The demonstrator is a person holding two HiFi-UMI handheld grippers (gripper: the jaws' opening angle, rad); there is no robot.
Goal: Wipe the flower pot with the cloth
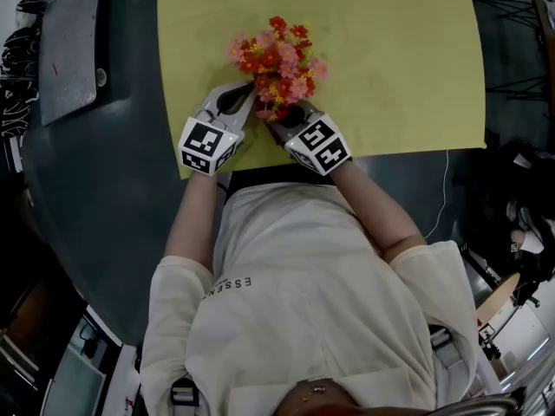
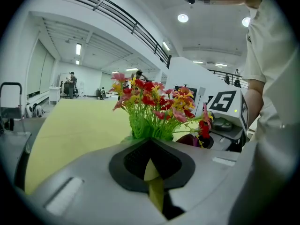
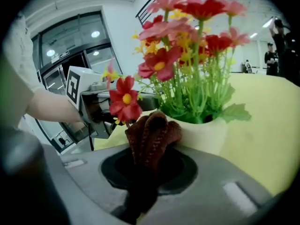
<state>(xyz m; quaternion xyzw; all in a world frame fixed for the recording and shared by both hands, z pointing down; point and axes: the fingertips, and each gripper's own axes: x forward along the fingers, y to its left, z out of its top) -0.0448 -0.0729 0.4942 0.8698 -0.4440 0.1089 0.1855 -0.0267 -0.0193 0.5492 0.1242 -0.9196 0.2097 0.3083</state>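
The flower pot (image 3: 206,134) is cream and holds red, pink and yellow artificial flowers (image 1: 277,59); it stands on the yellow mat (image 1: 399,68), near the mat's front edge. In the head view the blooms hide the pot. My right gripper (image 3: 152,125) is shut on a bunched dark brown cloth (image 3: 151,137), which sits right against the pot's near side. My left gripper (image 2: 151,146) is shut just in front of the green stems (image 2: 147,125). A pale yellowish sliver shows in its slit; I cannot tell if it is the pot's rim or the mat. Both grippers flank the pot in the head view.
The mat lies on a dark grey round table (image 1: 104,198). A grey flat panel (image 1: 74,42) rests at the table's far left. A thin white cable (image 1: 444,189) runs off the mat's right front corner. My torso is close behind both grippers.
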